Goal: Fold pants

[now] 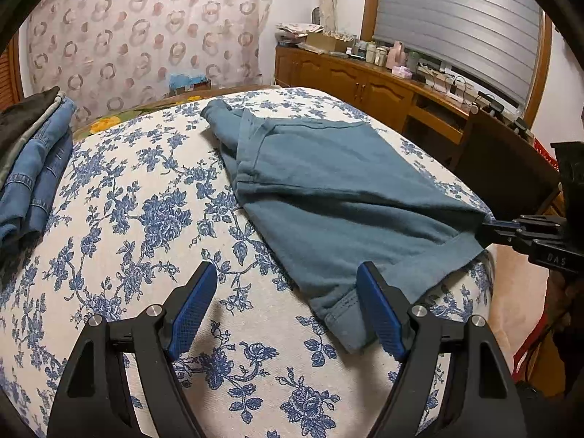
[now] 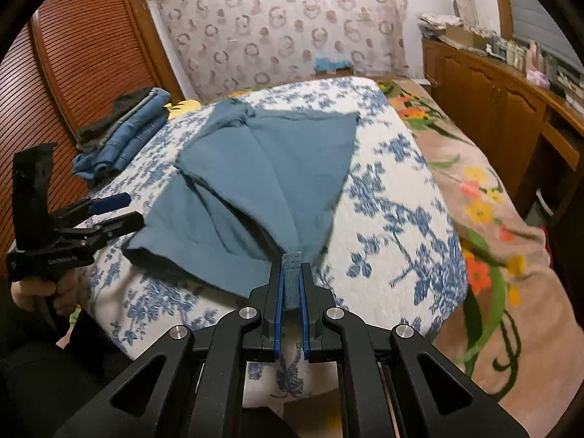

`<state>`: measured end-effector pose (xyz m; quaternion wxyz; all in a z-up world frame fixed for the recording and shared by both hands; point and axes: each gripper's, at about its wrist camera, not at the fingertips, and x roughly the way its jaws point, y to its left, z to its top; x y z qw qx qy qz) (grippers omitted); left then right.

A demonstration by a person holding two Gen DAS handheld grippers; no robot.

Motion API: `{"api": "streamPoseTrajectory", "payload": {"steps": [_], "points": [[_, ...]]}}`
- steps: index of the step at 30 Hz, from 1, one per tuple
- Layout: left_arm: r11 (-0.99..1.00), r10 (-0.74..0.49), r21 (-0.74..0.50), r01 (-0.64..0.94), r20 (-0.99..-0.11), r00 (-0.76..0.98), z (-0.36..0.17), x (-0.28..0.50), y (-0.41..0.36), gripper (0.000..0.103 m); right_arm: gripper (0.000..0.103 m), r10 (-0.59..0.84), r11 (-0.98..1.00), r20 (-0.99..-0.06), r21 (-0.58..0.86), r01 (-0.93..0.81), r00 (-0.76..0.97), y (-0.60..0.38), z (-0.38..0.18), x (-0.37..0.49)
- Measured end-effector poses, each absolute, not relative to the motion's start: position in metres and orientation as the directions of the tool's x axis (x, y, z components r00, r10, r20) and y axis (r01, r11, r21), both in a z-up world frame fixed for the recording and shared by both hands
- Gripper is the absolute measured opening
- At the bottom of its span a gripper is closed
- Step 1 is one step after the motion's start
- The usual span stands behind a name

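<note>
With your right gripper (image 2: 291,284) clamped tight on a hem corner of the teal pants (image 1: 328,182) spread across the bed (image 1: 146,219), you needed your left gripper (image 1: 288,303), jaws wide and empty, to close on the hem at its right jaw.

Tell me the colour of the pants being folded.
Plain teal blue pants, clearest in the left wrist view.

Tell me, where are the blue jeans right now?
The folded blue jeans sit in a pile at the left edge of the floral bedspread in the left wrist view, left of the teal pants, near the slatted wooden door.
</note>
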<state>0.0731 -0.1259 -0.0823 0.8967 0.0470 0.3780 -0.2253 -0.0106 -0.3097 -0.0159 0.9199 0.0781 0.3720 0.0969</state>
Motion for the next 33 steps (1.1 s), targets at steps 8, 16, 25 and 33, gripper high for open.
{"api": "streamPoseTrajectory", "payload": {"steps": [8, 16, 25, 33], "points": [[0.900, -0.360, -0.099, 0.426, -0.718, 0.595, -0.091, 0.077, -0.124, 0.080, 0.022, 0.198, 0.978, -0.643, 0.177, -0.108, 0.740, -0.308, -0.003, -0.016], [0.898, -0.372, -0.120, 0.424, -0.722, 0.583, -0.094, 0.077, -0.122, 0.080, 0.042, 0.152, 0.988, -0.620, 0.126, -0.094, 0.770, -0.306, 0.010, -0.013], [0.918, -0.329, -0.071, 0.391, -0.685, 0.650, -0.067, 0.088, -0.095, 0.080, 0.047, 0.180, 0.983, -0.607, 0.077, -0.168, 0.775, -0.278, 0.021, 0.017], [0.944, -0.287, -0.069, 0.322, -0.654, 0.700, -0.052, 0.109, -0.065, 0.080, 0.052, 0.239, 0.965, -0.589, 0.054, -0.257, 0.772, -0.249, 0.025, 0.056]]}}
